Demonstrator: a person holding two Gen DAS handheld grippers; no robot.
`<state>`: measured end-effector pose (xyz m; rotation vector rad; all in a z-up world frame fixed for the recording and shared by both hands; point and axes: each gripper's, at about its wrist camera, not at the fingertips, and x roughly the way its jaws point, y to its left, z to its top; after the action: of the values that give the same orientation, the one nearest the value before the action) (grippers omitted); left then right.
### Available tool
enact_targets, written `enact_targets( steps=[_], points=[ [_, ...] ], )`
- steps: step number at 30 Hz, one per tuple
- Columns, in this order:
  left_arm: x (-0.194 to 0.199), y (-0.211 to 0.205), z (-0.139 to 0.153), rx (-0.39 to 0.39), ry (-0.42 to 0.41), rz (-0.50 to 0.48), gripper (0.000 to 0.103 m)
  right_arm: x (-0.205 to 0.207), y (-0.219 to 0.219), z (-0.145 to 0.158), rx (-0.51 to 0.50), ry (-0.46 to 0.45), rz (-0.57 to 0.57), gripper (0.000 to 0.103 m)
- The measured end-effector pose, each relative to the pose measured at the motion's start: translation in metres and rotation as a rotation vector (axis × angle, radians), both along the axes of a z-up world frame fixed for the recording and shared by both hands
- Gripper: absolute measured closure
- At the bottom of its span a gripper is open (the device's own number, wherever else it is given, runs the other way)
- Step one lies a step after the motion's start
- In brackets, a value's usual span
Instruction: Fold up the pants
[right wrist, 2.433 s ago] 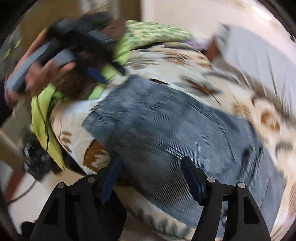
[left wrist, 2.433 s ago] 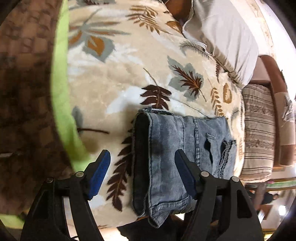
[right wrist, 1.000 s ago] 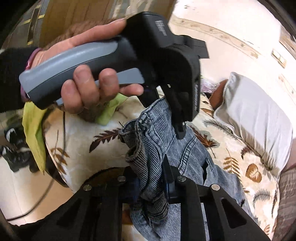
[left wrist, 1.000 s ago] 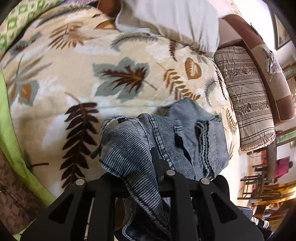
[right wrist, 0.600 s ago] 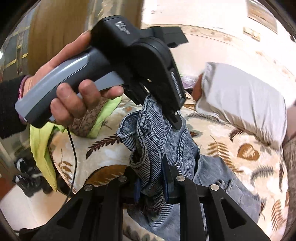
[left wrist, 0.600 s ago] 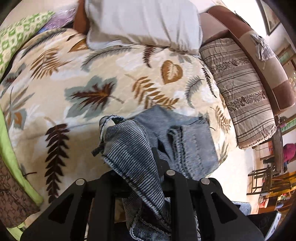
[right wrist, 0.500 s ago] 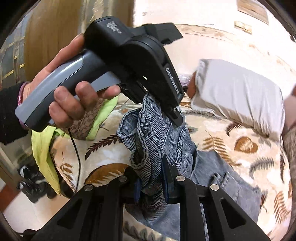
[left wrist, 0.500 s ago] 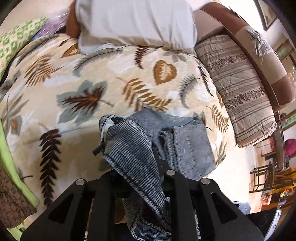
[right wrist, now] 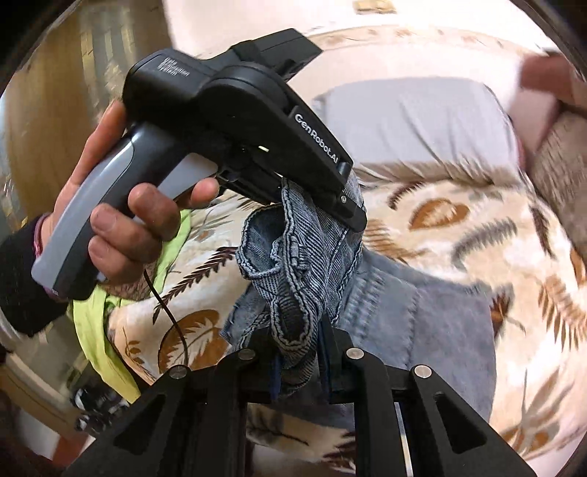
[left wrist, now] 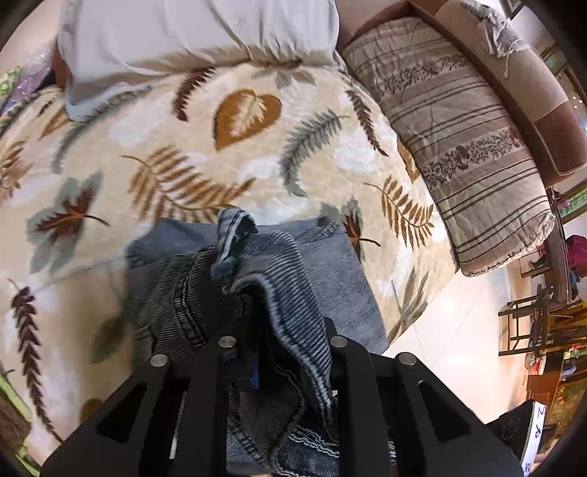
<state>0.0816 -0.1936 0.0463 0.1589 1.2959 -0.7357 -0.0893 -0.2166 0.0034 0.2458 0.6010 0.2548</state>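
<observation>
A leaf-print blanket (left wrist: pixel 234 172) spreads below a grey pillow (left wrist: pixel 190 33), with a striped cushion (left wrist: pixel 458 139) beside them.

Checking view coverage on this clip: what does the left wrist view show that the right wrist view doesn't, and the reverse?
Left wrist only: a striped cushion beside the bed, floor and chairs beyond it.

Right wrist only: the left tool seen from outside, the hand gripping its handle, and a lime-green cloth at the bed edge.

Both: each view's own tool, the right tool included, shut on the jeans, with the leaf blanket and pale pillow.
</observation>
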Motion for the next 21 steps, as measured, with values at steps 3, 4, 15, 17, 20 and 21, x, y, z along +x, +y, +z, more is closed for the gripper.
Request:
enact_targets(
  steps=[3,4,15,17,20,21],
  points=[
    [-0.001,-0.020,-0.013,0.024,0.025,-0.003,0.089,-0.004,-0.021,-0.011,0.064,0.021,-0.032,0.089],
    [-0.001,-0.028,-0.018,0.040,0.028,-0.004,0.089,-0.005,-0.028,-0.015,0.088,0.029,-0.042,0.089],
    [-0.001,-0.084,-0.049,0.185,0.009,-0.008,0.089,-0.008,-0.088,-0.050,0.277,0.075,-0.124,0.089],
    [-0.001,-0.095,-0.055,0.217,0.000,-0.007,0.089,-0.008,-0.097,-0.057,0.309,0.083,-0.138,0.089],
    [-0.002,-0.110,-0.065,0.264,-0.015,-0.011,0.089,-0.009,-0.110,-0.066,0.353,0.098,-0.161,0.089],
    [-0.003,-0.116,-0.069,0.283,-0.023,-0.014,0.089,-0.009,-0.115,-0.070,0.375,0.105,-0.167,0.089]
  ],
)
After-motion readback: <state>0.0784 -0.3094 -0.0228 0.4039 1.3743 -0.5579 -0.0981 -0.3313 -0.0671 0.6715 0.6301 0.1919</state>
